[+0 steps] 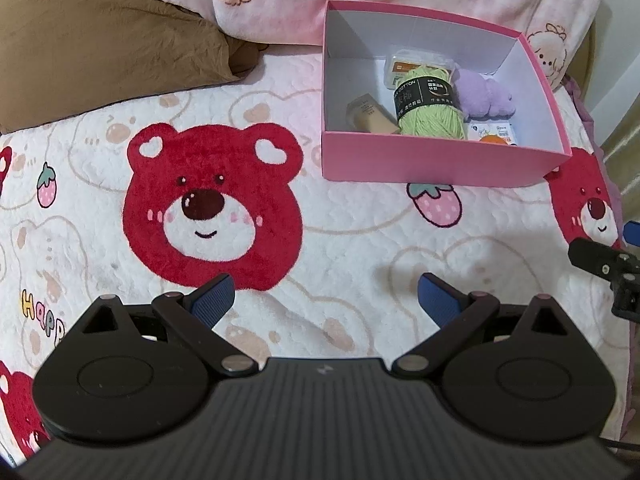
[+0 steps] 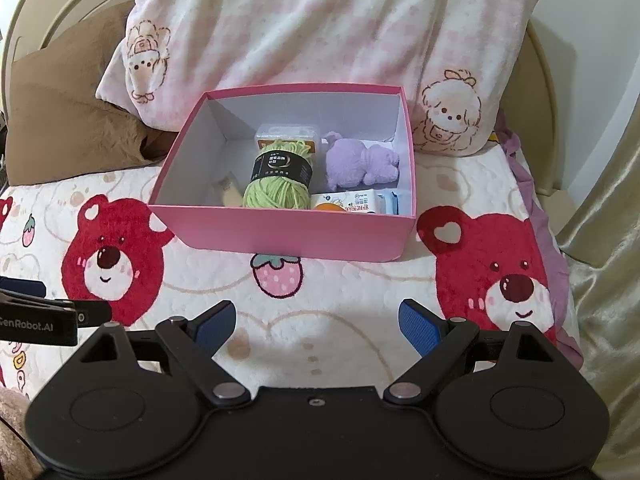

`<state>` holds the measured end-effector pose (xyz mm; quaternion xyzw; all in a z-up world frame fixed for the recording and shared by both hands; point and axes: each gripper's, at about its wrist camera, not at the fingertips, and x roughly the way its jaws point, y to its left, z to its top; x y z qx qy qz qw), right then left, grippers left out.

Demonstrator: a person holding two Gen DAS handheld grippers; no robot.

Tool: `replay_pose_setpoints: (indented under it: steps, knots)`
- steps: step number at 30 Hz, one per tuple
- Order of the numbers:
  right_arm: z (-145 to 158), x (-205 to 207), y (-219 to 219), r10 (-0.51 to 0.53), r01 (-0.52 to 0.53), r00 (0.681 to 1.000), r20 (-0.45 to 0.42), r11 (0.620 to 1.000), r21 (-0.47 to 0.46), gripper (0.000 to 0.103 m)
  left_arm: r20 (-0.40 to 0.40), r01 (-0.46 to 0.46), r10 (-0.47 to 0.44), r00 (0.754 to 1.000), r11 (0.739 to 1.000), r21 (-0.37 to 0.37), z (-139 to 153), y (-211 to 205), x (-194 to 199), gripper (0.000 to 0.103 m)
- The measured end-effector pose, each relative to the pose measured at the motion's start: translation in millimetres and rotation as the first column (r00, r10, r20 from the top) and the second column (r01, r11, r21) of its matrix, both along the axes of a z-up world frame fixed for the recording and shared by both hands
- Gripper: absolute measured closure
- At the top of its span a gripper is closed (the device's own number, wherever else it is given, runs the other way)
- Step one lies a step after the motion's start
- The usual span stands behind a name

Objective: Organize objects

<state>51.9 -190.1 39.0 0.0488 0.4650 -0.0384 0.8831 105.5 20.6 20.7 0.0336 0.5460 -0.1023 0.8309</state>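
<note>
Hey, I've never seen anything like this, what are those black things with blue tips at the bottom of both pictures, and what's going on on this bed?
Those are two handheld grippers; a person carries one in each hand, each with a camera looking along its fingers. One picture comes from the left gripper, the other from the right gripper. Both stand open and hold nothing.

They hover over a bedspread printed with red bears and strawberries. On it sits an open pink box, in front of a pink pillow. Inside the box lie a green yarn ball, a purple plush toy, a clear plastic case behind the yarn, a beige tube and a small printed packet.
</note>
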Motion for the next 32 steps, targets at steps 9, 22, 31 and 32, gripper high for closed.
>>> replay_pose_setpoints:
  steps: [9,22,31,32]
  knots:
    - [1.0,-0.8,5.6,0.008,-0.008,1.000,0.000,1.000,-0.030,0.012,-0.010,0.012,-0.012,1.000,1.000,0.000,0.0,-0.4,0.1,0.004]
    - [2.3,-0.8,0.8,-0.016,0.016,1.000,0.004,0.999,-0.031,0.012,0.019,0.006,-0.007,1.000,1.000,0.025,4.1,6.9,-1.0,0.003]
    - [2.9,-1.1,2.8,-0.016,0.016,1.000,0.000,0.999,-0.045,0.012,0.018,0.018,-0.019,1.000,1.000,0.023,4.3,7.2,0.2,0.003]
    - [3.0,-1.1,2.9,-0.015,0.015,1.000,0.000,0.999,-0.046,0.012,0.016,0.020,-0.020,1.000,1.000,0.021,4.3,6.5,-0.2,0.003]
